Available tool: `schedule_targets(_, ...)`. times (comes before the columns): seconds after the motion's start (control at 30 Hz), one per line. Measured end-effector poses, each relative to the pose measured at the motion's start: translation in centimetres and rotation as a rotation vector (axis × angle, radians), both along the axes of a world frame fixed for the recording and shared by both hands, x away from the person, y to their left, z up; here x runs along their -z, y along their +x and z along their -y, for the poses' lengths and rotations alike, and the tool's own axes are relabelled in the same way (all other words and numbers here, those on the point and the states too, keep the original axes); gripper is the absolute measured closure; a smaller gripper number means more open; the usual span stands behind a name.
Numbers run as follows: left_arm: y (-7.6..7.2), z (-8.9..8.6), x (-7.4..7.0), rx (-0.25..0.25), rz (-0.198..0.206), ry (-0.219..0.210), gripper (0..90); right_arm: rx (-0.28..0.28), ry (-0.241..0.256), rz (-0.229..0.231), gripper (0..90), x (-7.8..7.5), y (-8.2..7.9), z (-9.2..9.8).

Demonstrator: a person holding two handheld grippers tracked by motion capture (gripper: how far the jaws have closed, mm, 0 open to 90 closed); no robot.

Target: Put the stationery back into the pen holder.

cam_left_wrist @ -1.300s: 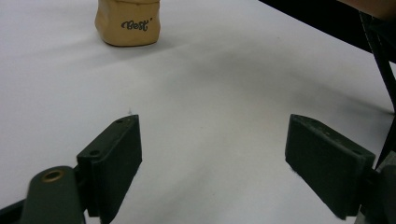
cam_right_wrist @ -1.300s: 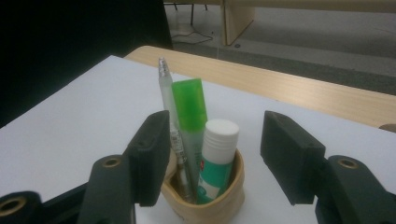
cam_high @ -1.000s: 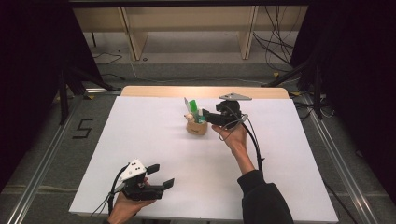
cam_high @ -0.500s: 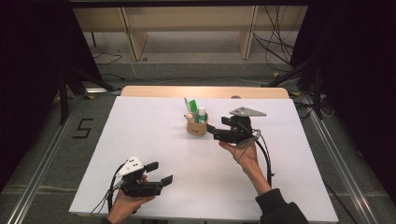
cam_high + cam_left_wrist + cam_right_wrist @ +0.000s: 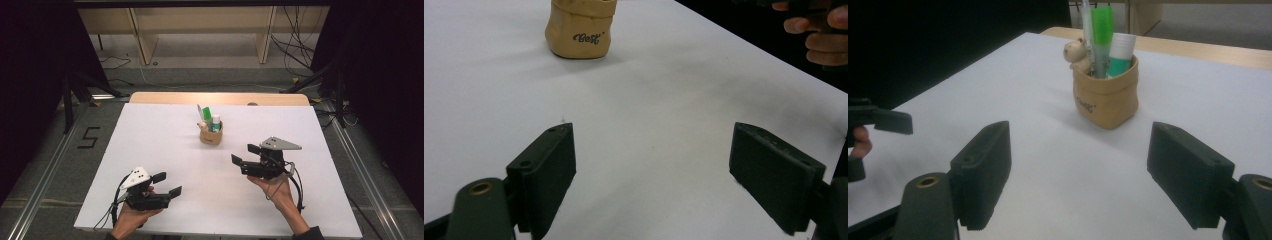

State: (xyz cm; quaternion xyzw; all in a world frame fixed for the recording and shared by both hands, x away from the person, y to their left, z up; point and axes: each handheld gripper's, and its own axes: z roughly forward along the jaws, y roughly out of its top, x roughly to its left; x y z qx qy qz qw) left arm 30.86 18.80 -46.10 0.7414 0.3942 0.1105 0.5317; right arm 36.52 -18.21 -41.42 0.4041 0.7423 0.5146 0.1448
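— Your right gripper point(image 5: 246, 159) has backed away from the pouch point(image 5: 210, 136) toward you; why are both sets of jaws spread, holding nothing?

— You've let go. Your left gripper point(image 5: 167, 184) rests low at the near edge, released too. Farther off, the pouch stands upright mid-table, marker point(image 5: 1102, 35) and tube point(image 5: 1120, 54) inside, nothing blocking.

A tan soft pouch-shaped holder point(image 5: 1108, 97) with dark lettering holds a bright green pen point(image 5: 1101, 35) and a white-and-green tube point(image 5: 1120, 55); the table sheet point(image 5: 160, 145) is plain white.
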Motion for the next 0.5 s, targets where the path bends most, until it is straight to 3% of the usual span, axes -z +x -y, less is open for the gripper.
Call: schedule_targets(0.5,-0.2,0.0,0.0,0.013,0.006,0.011,18.5,-0.006,0.057,0.020,24.6,1.9,-4.5,3.5)
